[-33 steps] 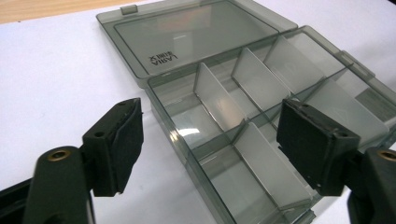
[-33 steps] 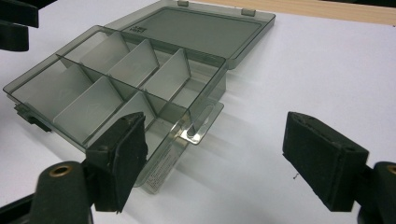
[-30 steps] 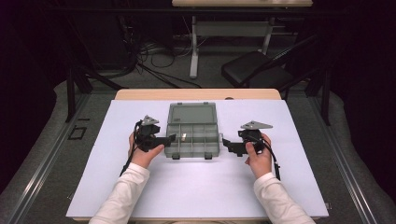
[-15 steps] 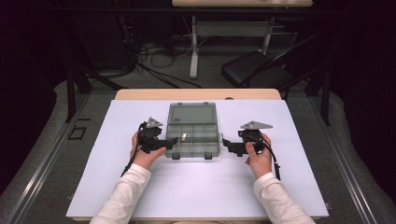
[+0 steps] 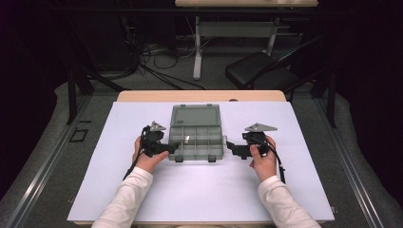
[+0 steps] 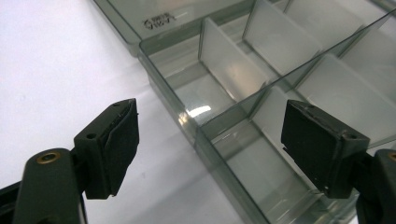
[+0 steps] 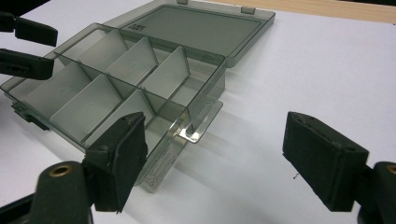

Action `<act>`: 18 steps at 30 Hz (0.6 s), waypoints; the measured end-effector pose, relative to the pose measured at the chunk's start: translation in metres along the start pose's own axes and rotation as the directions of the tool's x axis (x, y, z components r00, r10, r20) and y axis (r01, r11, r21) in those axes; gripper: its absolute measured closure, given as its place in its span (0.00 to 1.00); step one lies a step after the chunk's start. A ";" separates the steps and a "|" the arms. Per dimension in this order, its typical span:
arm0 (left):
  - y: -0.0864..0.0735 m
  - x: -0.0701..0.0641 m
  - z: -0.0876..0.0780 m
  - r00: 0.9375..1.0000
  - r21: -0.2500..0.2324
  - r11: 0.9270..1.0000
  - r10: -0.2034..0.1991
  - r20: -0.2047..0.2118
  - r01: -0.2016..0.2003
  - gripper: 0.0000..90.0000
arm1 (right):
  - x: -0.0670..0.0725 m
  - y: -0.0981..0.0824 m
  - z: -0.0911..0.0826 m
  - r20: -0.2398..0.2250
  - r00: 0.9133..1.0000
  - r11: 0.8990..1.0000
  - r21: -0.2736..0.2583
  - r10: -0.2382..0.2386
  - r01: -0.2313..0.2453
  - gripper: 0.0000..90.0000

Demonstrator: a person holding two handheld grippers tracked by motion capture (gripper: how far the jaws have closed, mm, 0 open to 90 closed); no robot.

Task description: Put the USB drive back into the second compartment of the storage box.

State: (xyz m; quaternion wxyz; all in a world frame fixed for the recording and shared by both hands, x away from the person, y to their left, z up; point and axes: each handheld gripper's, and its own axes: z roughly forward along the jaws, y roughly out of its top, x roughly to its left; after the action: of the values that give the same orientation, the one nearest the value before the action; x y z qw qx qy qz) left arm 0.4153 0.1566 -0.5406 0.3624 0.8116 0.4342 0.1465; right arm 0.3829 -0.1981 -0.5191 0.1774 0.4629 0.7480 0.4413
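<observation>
- Where the white mat [image 5: 199, 190] covers the table, a smoky clear box [image 5: 196, 142] sits open near the middle, its lid [image 5: 195, 115] folded flat on the far side.
- The box is split by pale dividers [image 7: 156, 65] into small bins, and the ones I can see into look bare.
- The left gripper [image 5: 172, 148] is at the box's left front corner, jaws wide apart and holding nothing.
- In the left gripper view that corner wall [image 6: 205, 135] runs up between the two pads: one pad [image 6: 116, 144] hangs over the mat outside the box, the other [image 6: 322, 144] over the bins inside.
- I cannot tell whether either pad touches the plastic; there is a clear gap on both sides of the wall.
- The right gripper [image 5: 232, 146] is just off the box's right side, close to it but apart, also spread wide and holding nothing.
- In the right gripper view one pad [image 7: 123, 156] stands in front of the box's near corner, the other [image 7: 322, 156] over bare mat, well to the side.
- A small latch tab [image 7: 194, 135] sticks out from the box's side wall in that view, lying on the mat between the two pads.
- The left gripper's jaw tips show at the far edge of the right gripper view, by the box's opposite end.
- Both of the person's hands, in white sleeves [image 5: 124, 199], grip the tools low over the mat.
</observation>
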 end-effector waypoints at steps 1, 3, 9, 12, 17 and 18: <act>-0.001 0.000 0.002 1.000 0.002 1.000 -0.005 -0.002 0.005 0.22 | 0.000 0.000 0.000 0.000 1.000 1.000 0.001 0.001 -0.001 0.23; -0.002 0.001 0.004 1.000 0.021 1.000 -0.003 0.004 0.003 0.22 | 0.000 0.000 0.000 0.001 1.000 1.000 0.001 0.000 0.000 0.23; -0.005 0.005 0.012 1.000 0.048 0.999 0.006 -0.003 -0.006 0.22 | 0.000 -0.001 0.002 0.001 1.000 1.000 0.006 -0.003 0.003 0.23; -0.006 0.005 0.016 1.000 0.051 0.999 0.007 -0.014 -0.006 0.22 | 0.001 -0.001 0.002 0.000 1.000 1.000 0.010 0.000 0.000 0.23; -0.007 0.004 0.021 1.000 0.057 0.998 0.020 -0.007 -0.020 0.22 | 0.001 -0.002 0.003 0.003 1.000 1.000 0.015 -0.002 0.002 0.23; -0.006 0.005 0.020 1.000 0.053 0.998 0.022 -0.003 -0.022 0.22 | 0.001 -0.002 0.004 0.001 1.000 1.000 0.015 0.001 -0.001 0.23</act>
State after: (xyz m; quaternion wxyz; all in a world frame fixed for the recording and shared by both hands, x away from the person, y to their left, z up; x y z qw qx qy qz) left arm 0.4257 0.1534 -0.5596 0.3383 0.8255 0.4295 0.1403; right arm 0.3841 -0.1962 -0.5227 0.1738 0.4650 0.7510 0.4355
